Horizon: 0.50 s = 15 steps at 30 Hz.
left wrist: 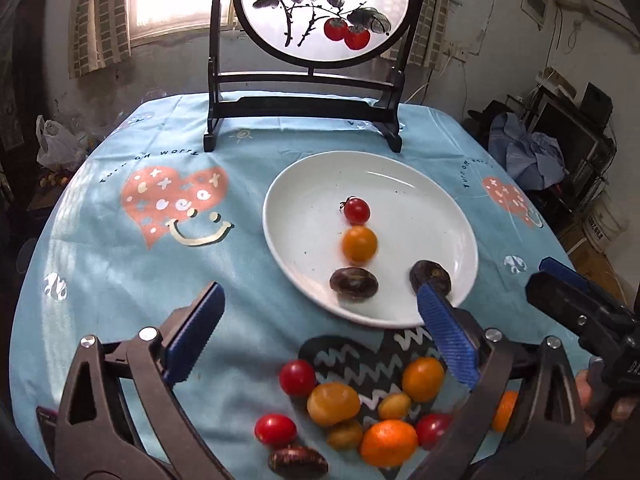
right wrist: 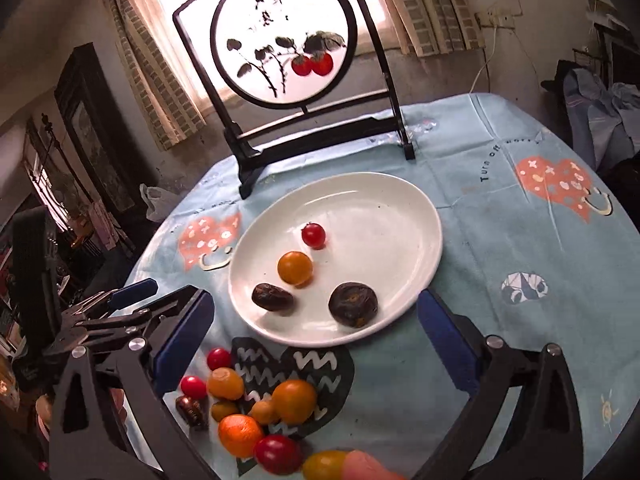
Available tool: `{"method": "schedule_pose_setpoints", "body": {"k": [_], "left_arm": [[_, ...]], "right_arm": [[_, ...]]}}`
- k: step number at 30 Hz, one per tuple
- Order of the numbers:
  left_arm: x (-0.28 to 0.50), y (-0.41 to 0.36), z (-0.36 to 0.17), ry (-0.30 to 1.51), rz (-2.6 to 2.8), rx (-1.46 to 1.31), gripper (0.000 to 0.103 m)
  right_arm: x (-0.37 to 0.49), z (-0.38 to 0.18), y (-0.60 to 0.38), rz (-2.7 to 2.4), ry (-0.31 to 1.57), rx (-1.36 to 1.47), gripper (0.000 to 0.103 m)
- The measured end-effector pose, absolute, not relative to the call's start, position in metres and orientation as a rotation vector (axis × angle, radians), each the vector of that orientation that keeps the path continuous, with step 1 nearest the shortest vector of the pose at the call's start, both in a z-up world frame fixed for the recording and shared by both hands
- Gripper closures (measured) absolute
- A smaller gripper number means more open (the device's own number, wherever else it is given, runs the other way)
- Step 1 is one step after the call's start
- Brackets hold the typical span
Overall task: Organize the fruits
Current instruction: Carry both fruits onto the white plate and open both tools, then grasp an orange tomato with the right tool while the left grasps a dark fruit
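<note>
A white plate [left wrist: 400, 184] [right wrist: 392, 200] holds a red cherry tomato [left wrist: 357, 210] [right wrist: 313, 234], an orange tomato [left wrist: 359, 243] [right wrist: 295, 267] and two dark dates [left wrist: 353, 283] [right wrist: 353, 304]. A pile of red, orange and yellow small fruits [left wrist: 360, 408] [right wrist: 260, 408] with a dark date [left wrist: 298, 460] lies on the cloth in front of the plate. My left gripper [left wrist: 320, 332] is open and empty above the pile. My right gripper [right wrist: 316, 340] is open and empty over the plate's near rim and pile. It also shows at the right of the left wrist view [left wrist: 568, 292].
A black stand with a round painted screen [left wrist: 320, 12] [right wrist: 284, 44] stands behind the plate at the table's far edge. The round table has a light blue printed cloth [left wrist: 160, 260] [right wrist: 520, 260]. Furniture and clutter surround the table.
</note>
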<state>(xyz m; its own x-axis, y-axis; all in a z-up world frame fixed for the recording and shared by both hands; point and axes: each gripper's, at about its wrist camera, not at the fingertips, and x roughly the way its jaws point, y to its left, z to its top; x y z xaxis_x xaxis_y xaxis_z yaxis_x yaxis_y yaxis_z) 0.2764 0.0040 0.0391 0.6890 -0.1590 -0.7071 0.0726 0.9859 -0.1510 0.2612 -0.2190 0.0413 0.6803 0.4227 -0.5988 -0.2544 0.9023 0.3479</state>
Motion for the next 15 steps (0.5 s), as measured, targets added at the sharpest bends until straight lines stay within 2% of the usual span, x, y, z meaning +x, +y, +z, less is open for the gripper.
{"method": "schedule_pose_setpoints", "body": {"k": [8,13,15], "left_arm": [[0.184,0.031,0.006,0.769,-0.087,-0.107,0.003],[0.159,0.043,-0.029,0.789,-0.097,-0.122,0.003],[0.157,0.048,-0.035,0.809,-0.068,-0.132,0.003]], "right_arm": [[0.144,0.018,-0.221,0.546,0.655,0.315,0.001],[0.114,-0.012,-0.19,0.512,0.766,0.143,0.001],[0.11,-0.023,-0.181,0.506,0.784,0.108,0.006]]}}
